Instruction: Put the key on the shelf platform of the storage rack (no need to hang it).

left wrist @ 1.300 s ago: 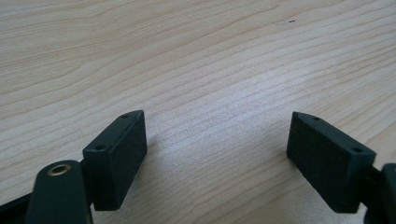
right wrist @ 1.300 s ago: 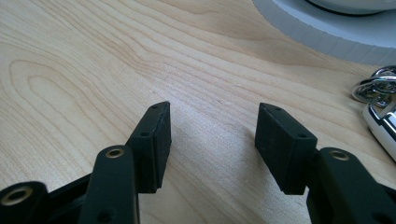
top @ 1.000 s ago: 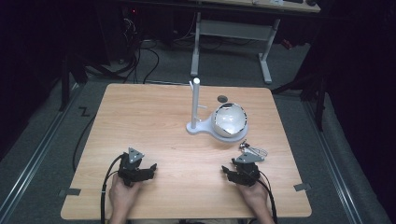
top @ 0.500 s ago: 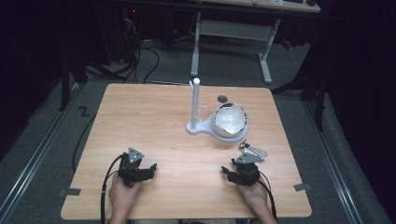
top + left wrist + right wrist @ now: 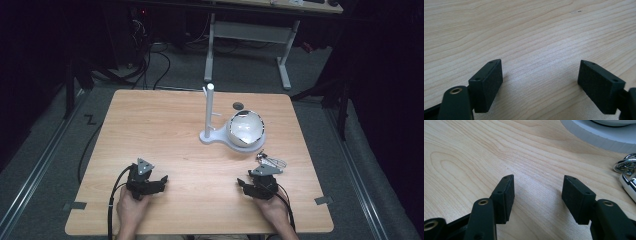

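Left gripper (image 5: 159, 181): held low over the near-left part of the wooden table (image 5: 160, 125), jaws spread wide with nothing between them; the left gripper view has bare wood grain between and ahead of its pads (image 5: 488, 83).
Left hand (image 5: 131, 209): wrapped around the gripper's rear, close to the table's near edge.
Open room: a broad stretch of bare tabletop lies ahead of the left fingers and between the two grippers.
White stand (image 5: 210, 117): an upright post on a flat base, well ahead of both grippers, nearer the right one.
Round bowl (image 5: 246, 128): sits on the stand's base beside the post; whether it holds anything cannot be told.
Right gripper (image 5: 244, 186): low over the near-right part of the table, jaws parted moderately, gripping nothing.
Metal piece (image 5: 270, 161): small and shiny, lying just ahead of and to the right of the right fingers; the right gripper view shows chrome rings (image 5: 627, 166) there, with the stand's white base edge (image 5: 599, 138) beyond.
Right hand (image 5: 272, 211): behind the gripper, near the table's near edge.
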